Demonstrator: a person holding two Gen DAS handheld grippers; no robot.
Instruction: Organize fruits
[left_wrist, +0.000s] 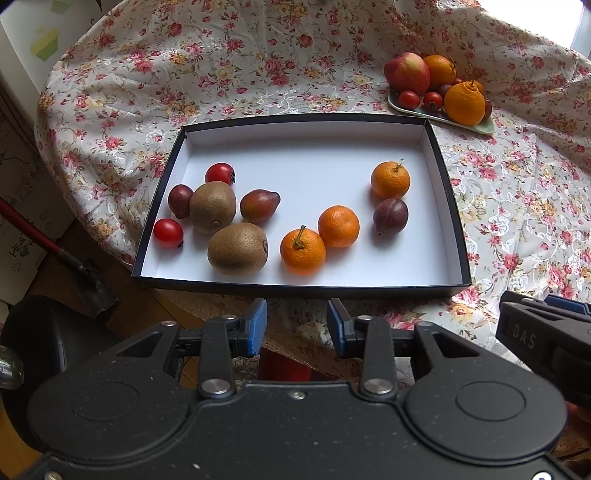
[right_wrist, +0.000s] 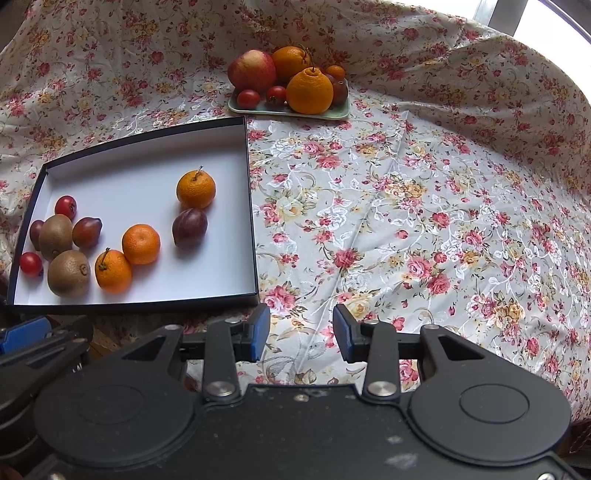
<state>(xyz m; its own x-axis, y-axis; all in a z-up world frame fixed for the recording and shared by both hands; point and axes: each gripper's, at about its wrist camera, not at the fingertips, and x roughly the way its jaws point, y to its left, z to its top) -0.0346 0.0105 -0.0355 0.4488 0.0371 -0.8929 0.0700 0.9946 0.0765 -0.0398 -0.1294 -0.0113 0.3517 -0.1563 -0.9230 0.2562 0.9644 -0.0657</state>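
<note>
Left gripper (left_wrist: 296, 325), right gripper (right_wrist: 301, 330): jaws apart, empty, short of box (left_wrist: 448, 192). Fruit inside box; its long axis runs left-right. Bare floor along its far wall.

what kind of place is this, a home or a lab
Most likely a home: a table draped in a floral cloth, a plate of fruit, and cardboard boxes on a wooden floor beside it.

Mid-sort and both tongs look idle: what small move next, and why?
Probably reach the right tongs, open and empty, toward the green plate for a cherry tomato. Fruit is piled there, while the box has bare floor. The left tongs sit open before the box.
</note>
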